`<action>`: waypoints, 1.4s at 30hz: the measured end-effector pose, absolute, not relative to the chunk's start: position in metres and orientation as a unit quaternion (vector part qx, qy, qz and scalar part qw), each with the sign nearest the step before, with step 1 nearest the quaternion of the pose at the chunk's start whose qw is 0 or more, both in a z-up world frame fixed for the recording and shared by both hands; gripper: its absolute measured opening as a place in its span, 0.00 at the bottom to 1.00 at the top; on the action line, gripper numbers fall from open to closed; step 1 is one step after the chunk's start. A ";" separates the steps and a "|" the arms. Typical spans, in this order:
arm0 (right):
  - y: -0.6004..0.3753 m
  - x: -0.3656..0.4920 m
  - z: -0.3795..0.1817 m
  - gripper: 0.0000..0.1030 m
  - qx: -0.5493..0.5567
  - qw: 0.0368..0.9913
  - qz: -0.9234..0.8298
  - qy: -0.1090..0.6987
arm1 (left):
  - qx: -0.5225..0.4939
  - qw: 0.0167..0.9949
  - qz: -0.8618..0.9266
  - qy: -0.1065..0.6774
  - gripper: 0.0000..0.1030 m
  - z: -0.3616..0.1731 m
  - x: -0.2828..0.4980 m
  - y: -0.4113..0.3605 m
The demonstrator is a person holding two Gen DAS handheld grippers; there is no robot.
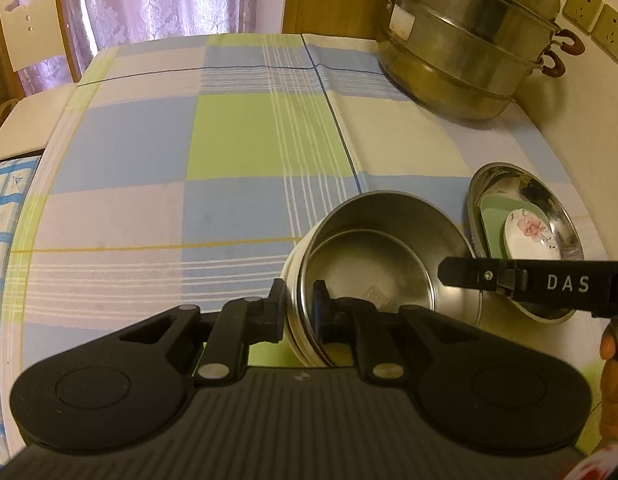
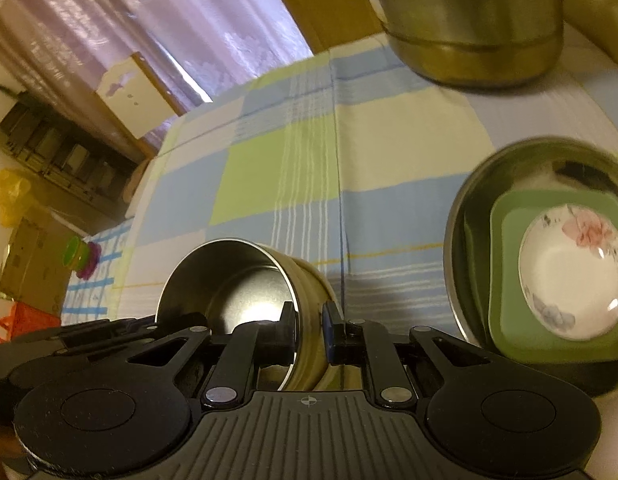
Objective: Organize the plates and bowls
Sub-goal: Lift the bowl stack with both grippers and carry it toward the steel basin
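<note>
Two grippers, left gripper (image 1: 299, 310) and right gripper (image 2: 309, 332), are clenched on opposite rims of the nested steel bowls (image 1: 385, 256), tilted for steadiness, while the plates are kept stacked in the steel dish (image 2: 469, 208) at three o'clock.

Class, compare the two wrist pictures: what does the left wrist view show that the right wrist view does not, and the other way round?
Only the left wrist view: wall sockets and the other tool's black arm marked DAS.

Only the right wrist view: a dark shelf unit, a yellow bag and a cardboard box.

Both: a steel bowl pinched at its rim, the shallow steel dish holding a green plate and a flowered saucer, the steamer pot, the checked tablecloth.
</note>
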State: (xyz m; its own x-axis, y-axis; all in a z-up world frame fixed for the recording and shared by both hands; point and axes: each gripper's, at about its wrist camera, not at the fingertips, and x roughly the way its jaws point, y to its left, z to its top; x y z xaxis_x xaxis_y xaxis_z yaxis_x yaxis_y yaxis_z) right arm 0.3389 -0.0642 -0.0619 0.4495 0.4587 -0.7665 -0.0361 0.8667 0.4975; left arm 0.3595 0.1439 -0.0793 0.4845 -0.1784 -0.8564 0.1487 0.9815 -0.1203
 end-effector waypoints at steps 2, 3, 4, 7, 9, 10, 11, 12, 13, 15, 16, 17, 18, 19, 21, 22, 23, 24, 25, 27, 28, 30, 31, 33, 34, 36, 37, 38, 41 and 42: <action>-0.066 0.342 -0.057 0.13 0.223 0.814 0.142 0.518 | -0.016 0.862 -0.097 0.498 0.11 -0.076 0.362 0.145; -0.068 0.344 -0.056 0.14 0.230 0.809 0.138 0.524 | -0.015 0.861 -0.097 0.498 0.11 -0.075 0.362 0.145; -0.069 0.345 -0.053 0.14 0.236 0.803 0.134 0.531 | -0.014 0.861 -0.098 0.498 0.11 -0.074 0.363 0.145; -0.069 0.348 -0.046 0.15 0.232 0.795 0.128 0.546 | -0.010 0.859 -0.095 0.504 0.11 -0.076 0.365 0.144; -0.068 0.350 -0.044 0.15 0.230 0.792 0.125 0.552 | -0.011 0.858 -0.094 0.505 0.11 -0.077 0.366 0.144; -0.067 0.350 -0.045 0.15 0.230 0.791 0.122 0.554 | -0.013 0.857 -0.094 0.506 0.11 -0.078 0.366 0.144; -0.067 0.351 -0.047 0.15 0.231 0.790 0.120 0.556 | -0.014 0.856 -0.094 0.508 0.11 -0.080 0.367 0.144; -0.067 0.351 -0.049 0.15 0.233 0.787 0.116 0.559 | -0.015 0.855 -0.095 0.510 0.11 -0.081 0.367 0.144; -0.068 0.353 -0.053 0.14 0.238 0.784 0.111 0.563 | -0.016 0.854 -0.095 0.512 0.11 -0.082 0.368 0.144; -0.069 0.354 -0.056 0.15 0.243 0.782 0.110 0.563 | -0.016 0.855 -0.096 0.510 0.11 -0.082 0.367 0.143; -0.069 0.354 -0.056 0.15 0.244 0.783 0.110 0.561 | -0.015 0.855 -0.095 0.509 0.11 -0.082 0.367 0.143; -0.068 0.353 -0.054 0.15 0.238 0.785 0.113 0.561 | -0.017 0.855 -0.095 0.509 0.11 -0.082 0.367 0.144; -0.066 0.352 -0.053 0.15 0.226 0.790 0.118 0.558 | -0.019 0.855 -0.095 0.509 0.11 -0.082 0.367 0.145; -0.065 0.351 -0.051 0.15 0.216 0.797 0.121 0.551 | -0.021 0.856 -0.096 0.508 0.11 -0.081 0.366 0.145; -0.063 0.346 -0.044 0.15 0.196 0.815 0.126 0.530 | -0.023 0.858 -0.098 0.504 0.12 -0.079 0.364 0.145; -0.063 0.343 -0.042 0.15 0.189 0.825 0.131 0.516 | -0.020 0.860 -0.098 0.500 0.12 -0.077 0.363 0.145; -0.062 0.342 -0.040 0.15 0.184 0.831 0.135 0.508 | -0.016 0.863 -0.096 0.495 0.12 -0.075 0.361 0.144; -0.062 0.340 -0.039 0.15 0.179 0.836 0.142 0.498 | -0.013 0.866 -0.095 0.490 0.12 -0.073 0.360 0.144; -0.061 0.337 -0.038 0.15 0.175 0.841 0.148 0.489 | -0.009 0.869 -0.093 0.486 0.12 -0.071 0.359 0.144; -0.057 0.335 -0.037 0.14 0.164 0.850 0.154 0.476 | -0.007 0.873 -0.093 0.480 0.11 -0.068 0.359 0.144; -0.055 0.334 -0.038 0.13 0.159 0.854 0.152 0.471 | -0.008 0.872 -0.094 0.480 0.07 -0.068 0.359 0.144; -0.055 0.331 -0.041 0.03 0.156 0.858 0.158 0.464 | -0.010 0.872 -0.095 0.480 0.06 -0.069 0.360 0.143; -0.054 0.331 -0.041 0.03 0.157 0.859 0.157 0.462 | -0.010 0.873 -0.095 0.479 0.06 -0.070 0.360 0.144; -0.053 0.329 -0.042 0.02 0.155 0.860 0.158 0.460 | -0.010 0.873 -0.093 0.478 0.06 -0.072 0.360 0.144; -0.052 0.330 -0.042 0.02 0.156 0.859 0.158 0.461 | -0.010 0.873 -0.093 0.478 0.06 -0.072 0.360 0.144; -0.053 0.332 -0.043 0.02 0.160 0.856 0.156 0.465 | -0.007 0.874 -0.094 0.477 0.06 -0.072 0.361 0.143; -0.055 0.334 -0.043 0.02 0.162 0.855 0.155 0.467 | -0.002 0.875 -0.094 0.476 0.06 -0.072 0.361 0.142; -0.056 0.334 -0.043 0.02 0.163 0.854 0.155 0.468 | 0.003 0.875 -0.093 0.475 0.06 -0.073 0.361 0.140; -0.054 0.335 -0.042 0.02 0.152 0.855 0.156 0.470 | 0.012 0.877 -0.091 0.471 0.06 -0.073 0.359 0.138; -0.053 0.335 -0.041 0.02 0.150 0.856 0.155 0.470 | 0.011 0.878 -0.091 0.470 0.06 -0.073 0.359 0.138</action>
